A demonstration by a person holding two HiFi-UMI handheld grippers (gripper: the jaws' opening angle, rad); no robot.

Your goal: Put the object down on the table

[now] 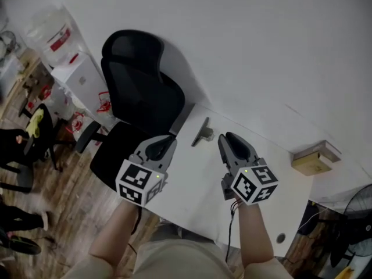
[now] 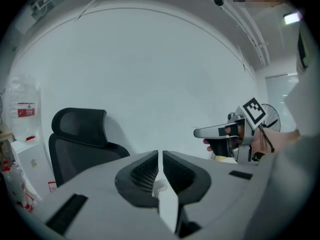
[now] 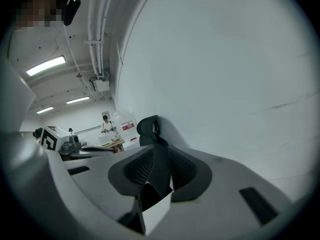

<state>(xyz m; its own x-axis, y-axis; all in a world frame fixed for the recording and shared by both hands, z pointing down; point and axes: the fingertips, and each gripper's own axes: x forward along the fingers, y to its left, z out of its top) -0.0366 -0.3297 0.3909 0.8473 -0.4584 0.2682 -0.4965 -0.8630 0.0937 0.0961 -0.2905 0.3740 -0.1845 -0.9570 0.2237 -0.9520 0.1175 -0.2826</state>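
Observation:
A slim grey object (image 1: 203, 132) lies on the white table (image 1: 192, 196) near its far edge, with no gripper touching it. My left gripper (image 1: 168, 140) hovers just left of it, and its jaws (image 2: 160, 157) meet with only a hairline slit and nothing between them. To the right of the object is my right gripper (image 1: 227, 139); in its own view the right gripper (image 3: 160, 149) has its jaws a little apart with nothing in the gap. Each gripper shows in the other's view: the right gripper (image 2: 218, 131) and the left gripper (image 3: 82, 148).
A black office chair (image 1: 139, 92) stands at the table's left end, also seen as the chair (image 2: 77, 134). A cardboard box (image 1: 315, 158) sits at the table's right. A white wall runs behind the table. A water dispenser (image 1: 78, 77) and a fan (image 1: 354, 214) stand on the floor.

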